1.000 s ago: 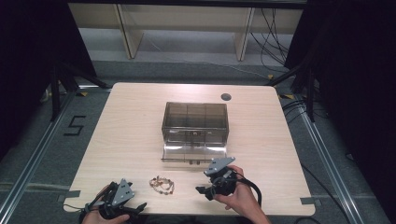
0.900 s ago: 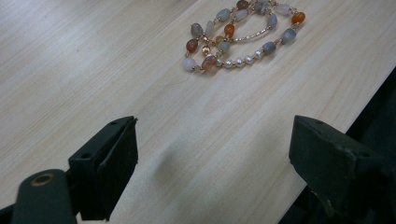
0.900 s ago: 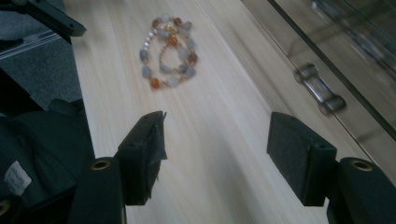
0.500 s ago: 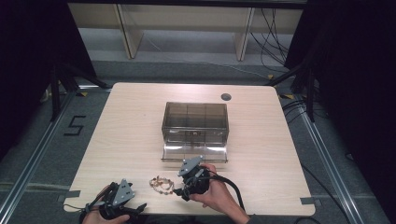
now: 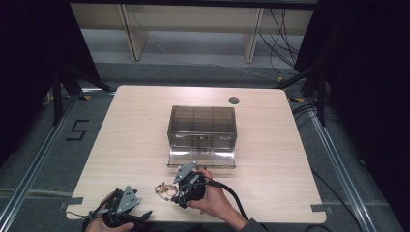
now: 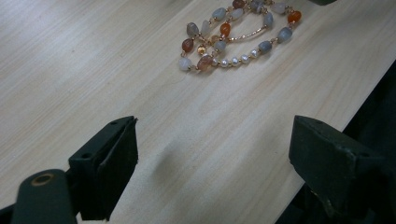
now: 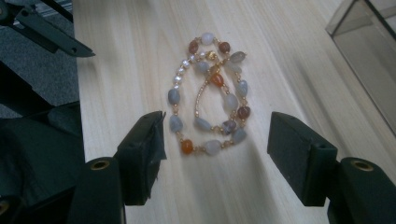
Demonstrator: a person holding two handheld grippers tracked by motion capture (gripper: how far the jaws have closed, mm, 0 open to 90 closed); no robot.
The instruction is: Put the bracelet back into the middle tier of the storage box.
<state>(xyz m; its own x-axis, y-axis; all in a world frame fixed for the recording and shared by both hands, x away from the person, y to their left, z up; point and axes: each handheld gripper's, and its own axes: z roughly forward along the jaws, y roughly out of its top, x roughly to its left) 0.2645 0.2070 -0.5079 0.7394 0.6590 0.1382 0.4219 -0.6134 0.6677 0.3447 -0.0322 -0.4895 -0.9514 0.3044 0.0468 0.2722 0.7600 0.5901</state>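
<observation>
Right gripper hangs over the loose bracelet of grey, orange and pearl beads on gold chain, jaws spread wide astride its near end, at my 6 o'clock table edge. If I close now, I fear pinching one strand only, leaving the rest dangling and snagging; my left gripper, at 7 o'clock, gapes empty.

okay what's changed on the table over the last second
The right gripper moved leftward along the near edge to the beaded bracelet; its open jaws now straddle it without gripping. The left gripper, bracelet and clear box stayed put.
</observation>
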